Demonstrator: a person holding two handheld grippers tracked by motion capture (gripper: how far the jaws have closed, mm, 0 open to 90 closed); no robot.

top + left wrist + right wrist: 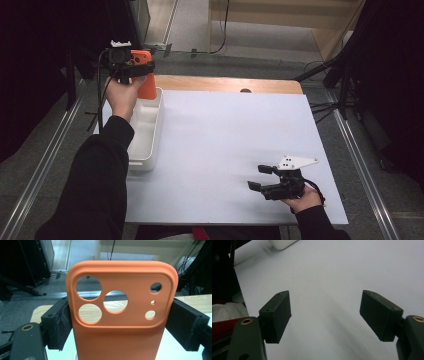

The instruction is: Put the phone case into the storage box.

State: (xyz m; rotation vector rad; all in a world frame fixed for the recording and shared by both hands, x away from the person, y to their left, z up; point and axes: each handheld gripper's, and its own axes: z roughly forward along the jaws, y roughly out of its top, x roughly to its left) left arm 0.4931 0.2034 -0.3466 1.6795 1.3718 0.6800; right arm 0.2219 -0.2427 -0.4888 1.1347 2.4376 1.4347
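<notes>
White tabletop over wooden table edge; white tray sits at left side.

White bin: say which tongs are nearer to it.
Left. The left tongs hold an orange phone case just above the far end of the white bin. The right tongs rest open at the table's near right, well apart from it.

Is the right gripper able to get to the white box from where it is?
Probably yes. The right gripper is open and empty, and bare white table lies between it and the white box.
</notes>
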